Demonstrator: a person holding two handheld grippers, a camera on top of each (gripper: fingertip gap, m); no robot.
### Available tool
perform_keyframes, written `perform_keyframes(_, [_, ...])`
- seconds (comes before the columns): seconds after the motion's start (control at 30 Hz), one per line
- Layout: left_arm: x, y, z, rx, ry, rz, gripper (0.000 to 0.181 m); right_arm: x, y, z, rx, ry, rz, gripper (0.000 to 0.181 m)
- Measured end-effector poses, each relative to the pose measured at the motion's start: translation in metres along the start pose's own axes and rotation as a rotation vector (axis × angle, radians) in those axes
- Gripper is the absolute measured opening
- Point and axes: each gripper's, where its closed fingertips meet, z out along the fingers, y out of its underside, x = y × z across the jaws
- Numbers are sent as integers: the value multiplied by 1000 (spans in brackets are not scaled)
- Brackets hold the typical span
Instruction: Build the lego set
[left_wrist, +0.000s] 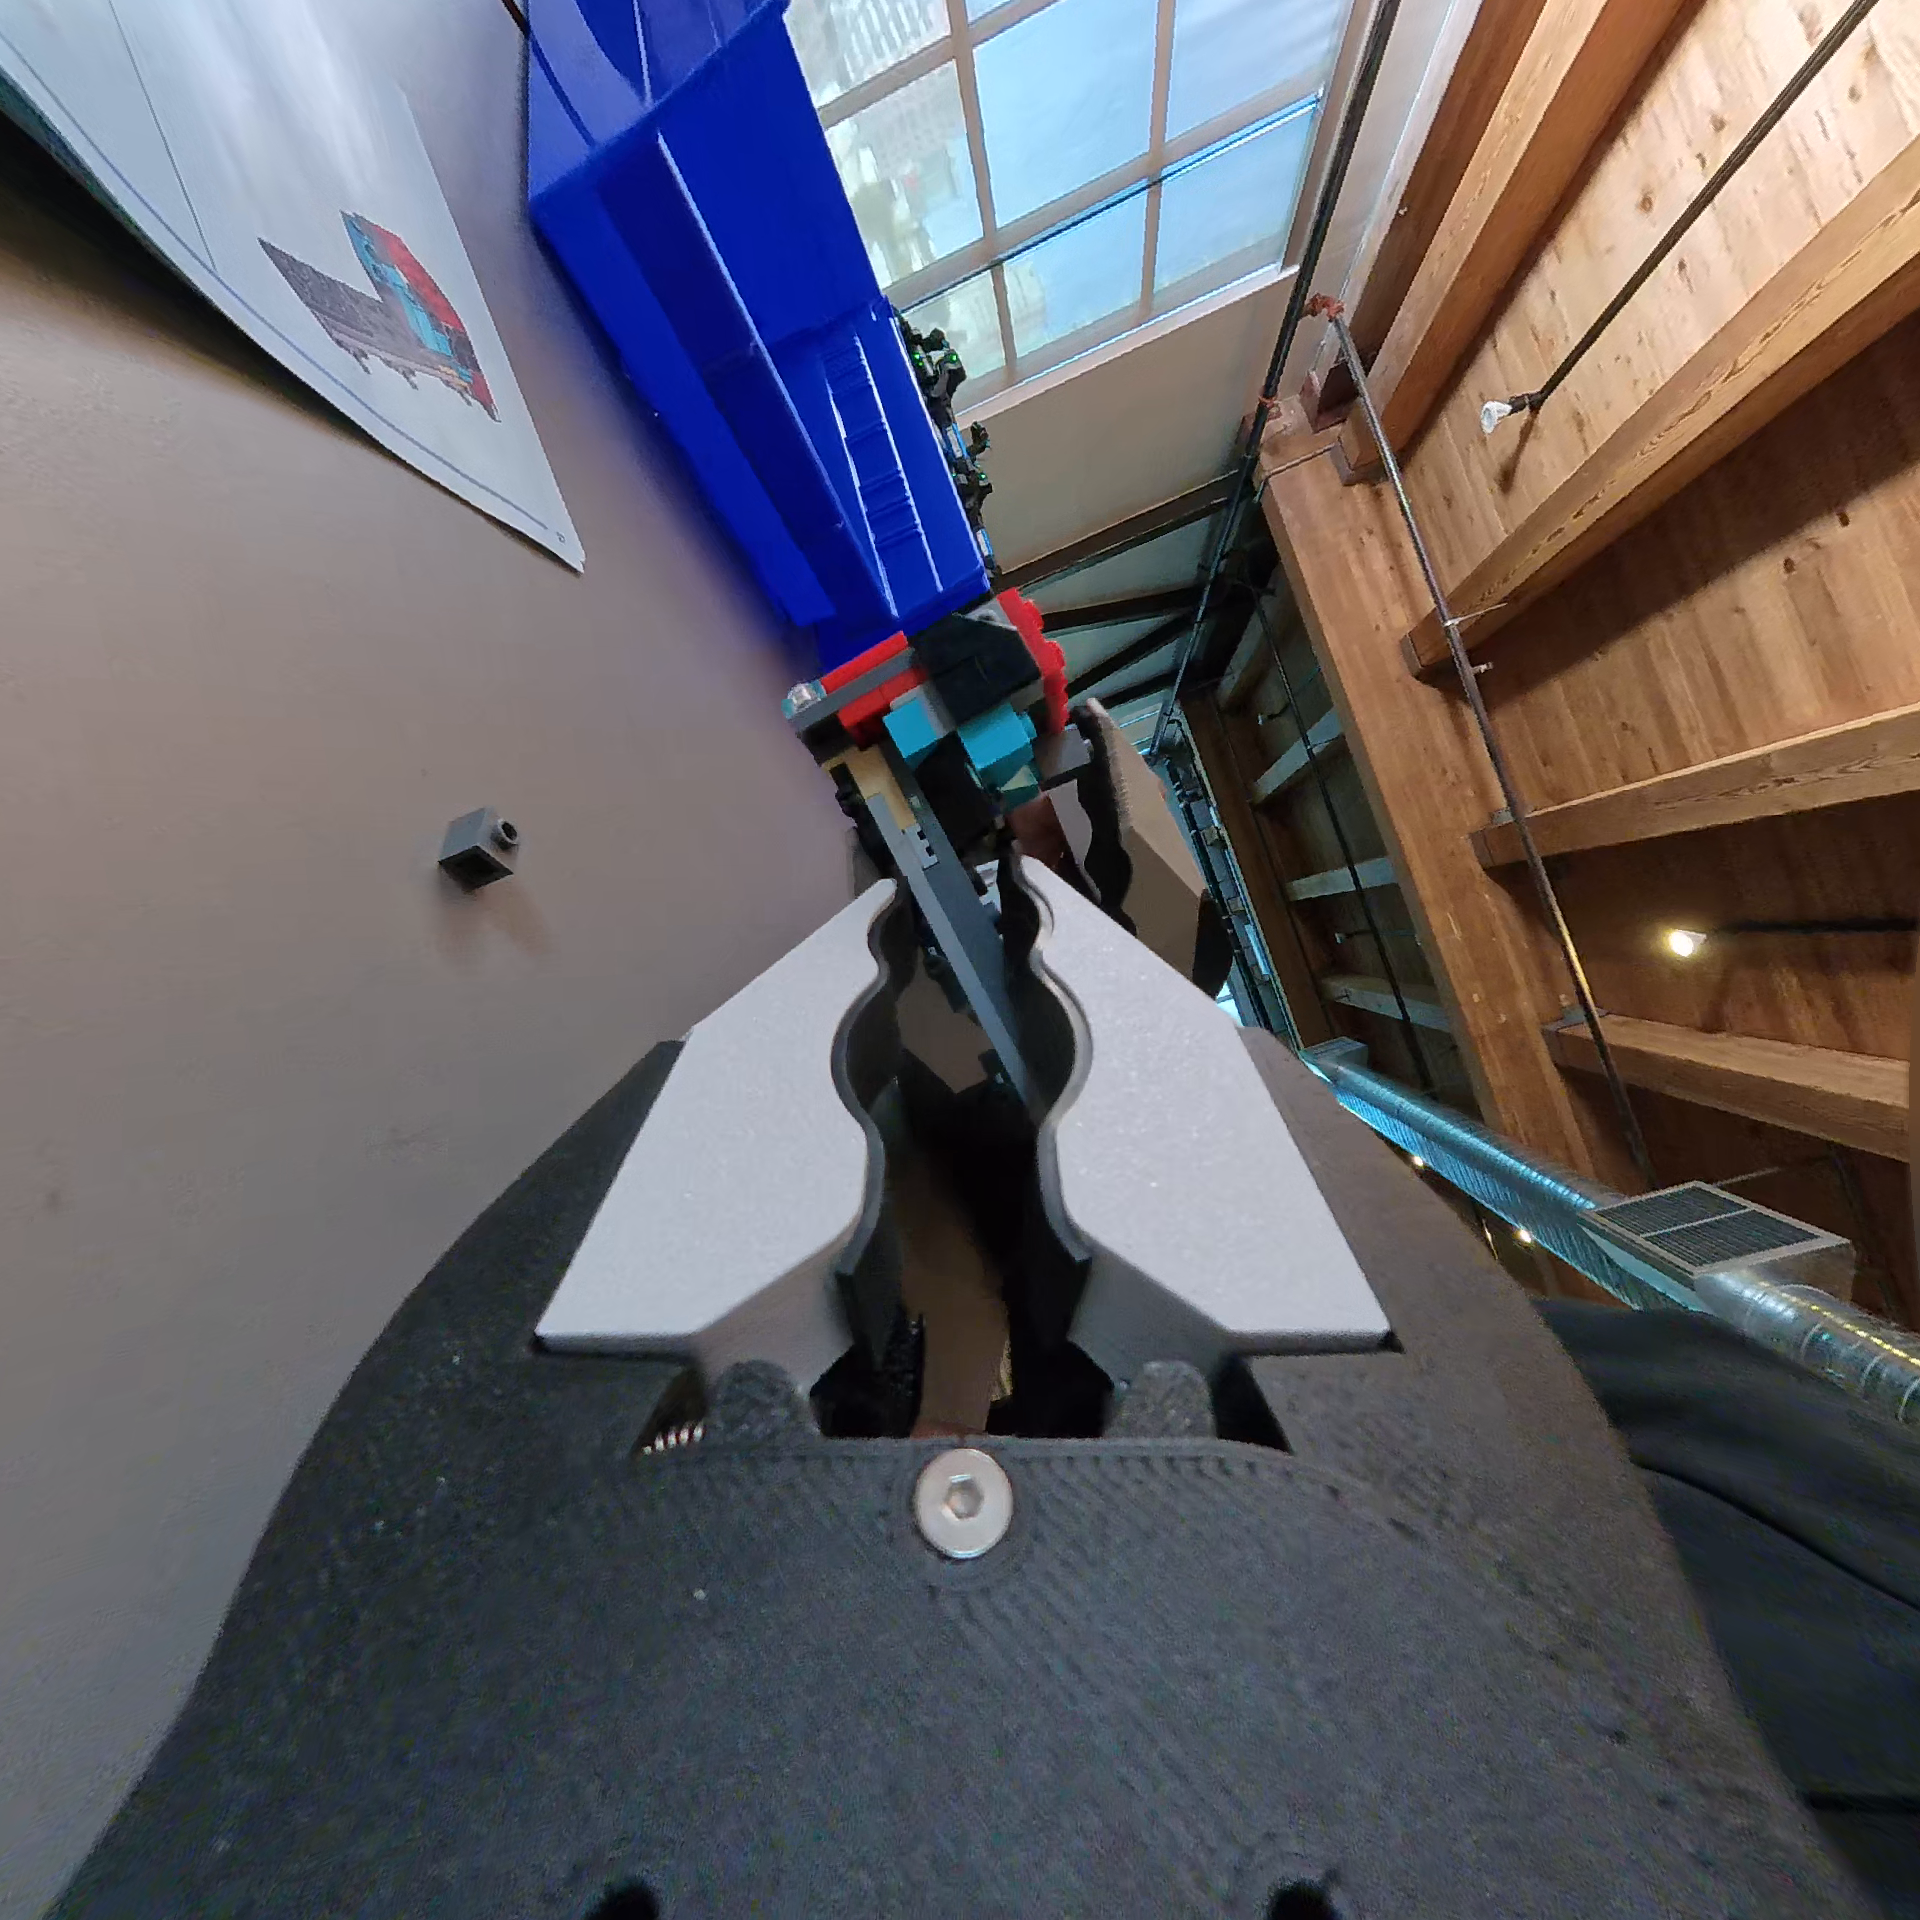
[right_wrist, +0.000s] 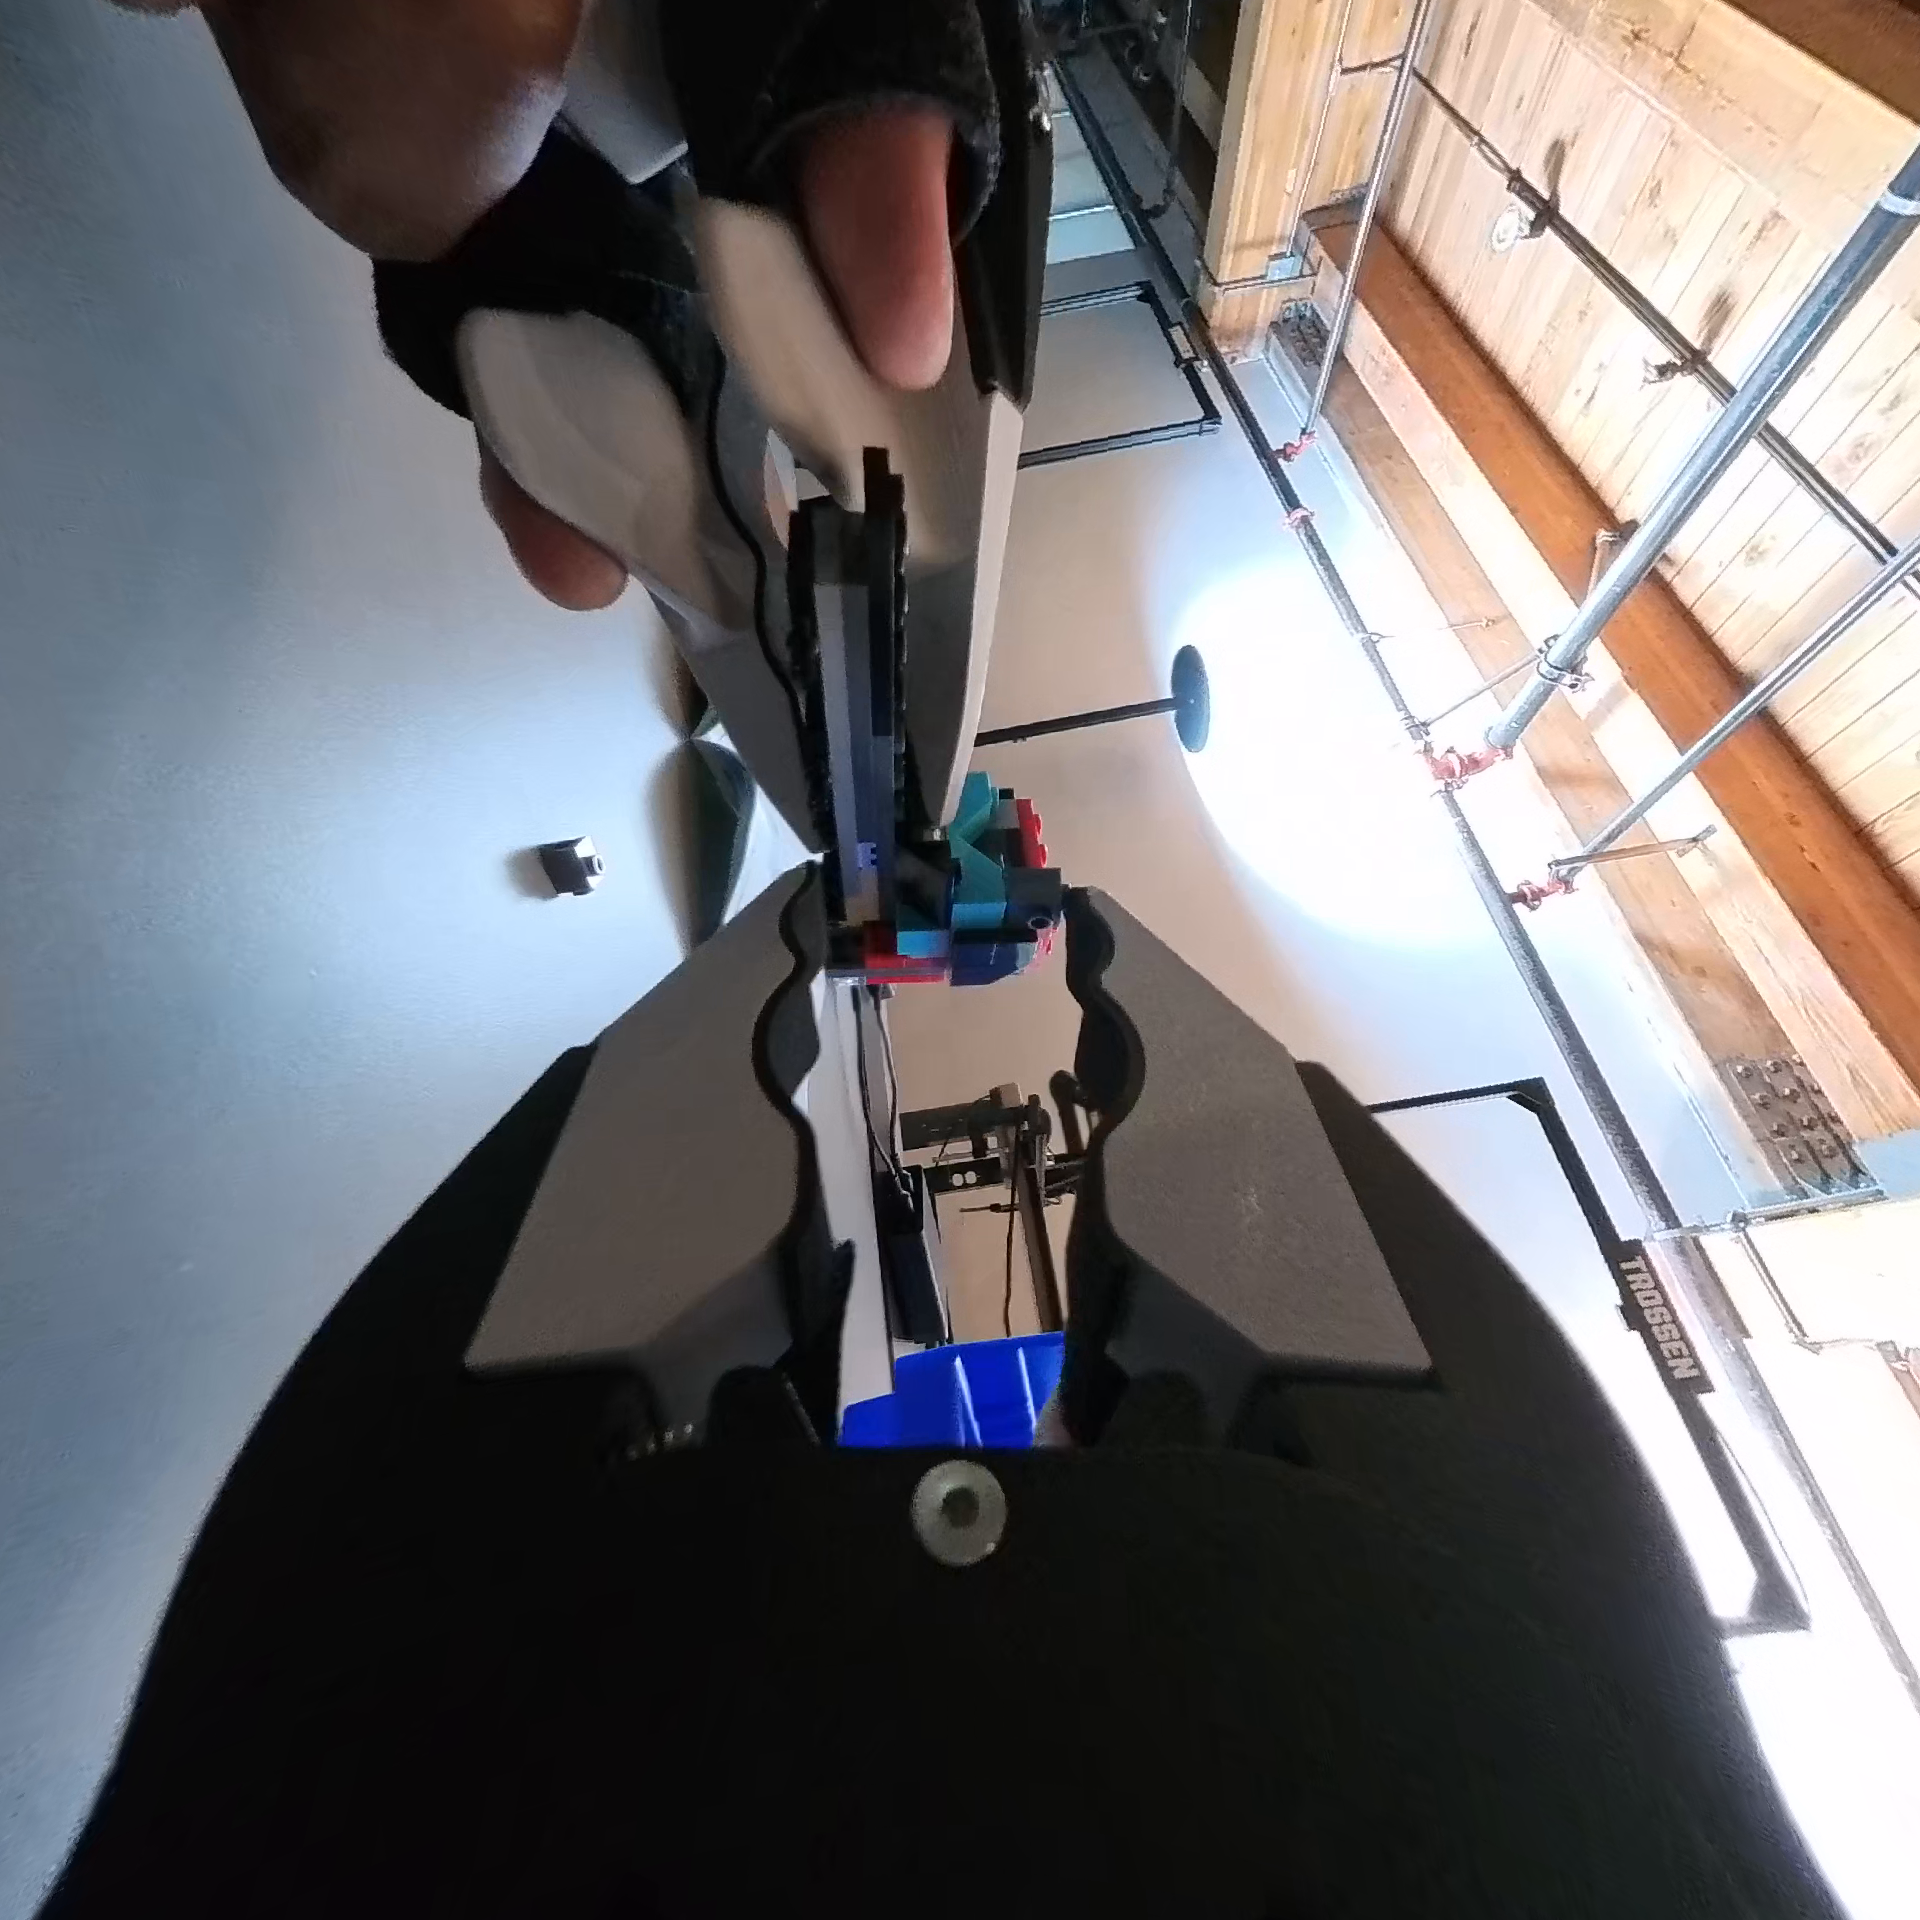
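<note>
Instruction sheet (left_wrist: 343, 301) on table (left_wrist: 208, 831), far left. Loose dark grey brick (left_wrist: 478, 847) (single stud). Blue bin (left_wrist: 748, 364). Left gripper (left_wrist: 961, 894) clamped on lego model (left_wrist: 940, 727), held aloft. Right gripper (right_wrist: 940, 914): fingers apart, flanking model's red-teal end.

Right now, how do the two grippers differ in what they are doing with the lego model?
The left gripper has its fingers pinched on the grey plate of the lego model, carrying it off the table; the right gripper has its fingers spread, with the model's coloured end between the tips. Whether those tips touch it is unclear. Both point at the same model, and both have wavy inner finger edges.
</note>
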Motion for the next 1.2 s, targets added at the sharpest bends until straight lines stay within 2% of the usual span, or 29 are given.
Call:
perform_keyframes(0.63, [1,-1,0,5,-27,58,17,2,0,1,-2,-25,62,45])
perform_keyframes(0.9, [8,-1,2,8,6,115,18,11,-1,0,1,28,61,45])
perform_keyframes(1.2, [15,1,1,-14,67,101,19,16,-4,-3,10,55,25,45])
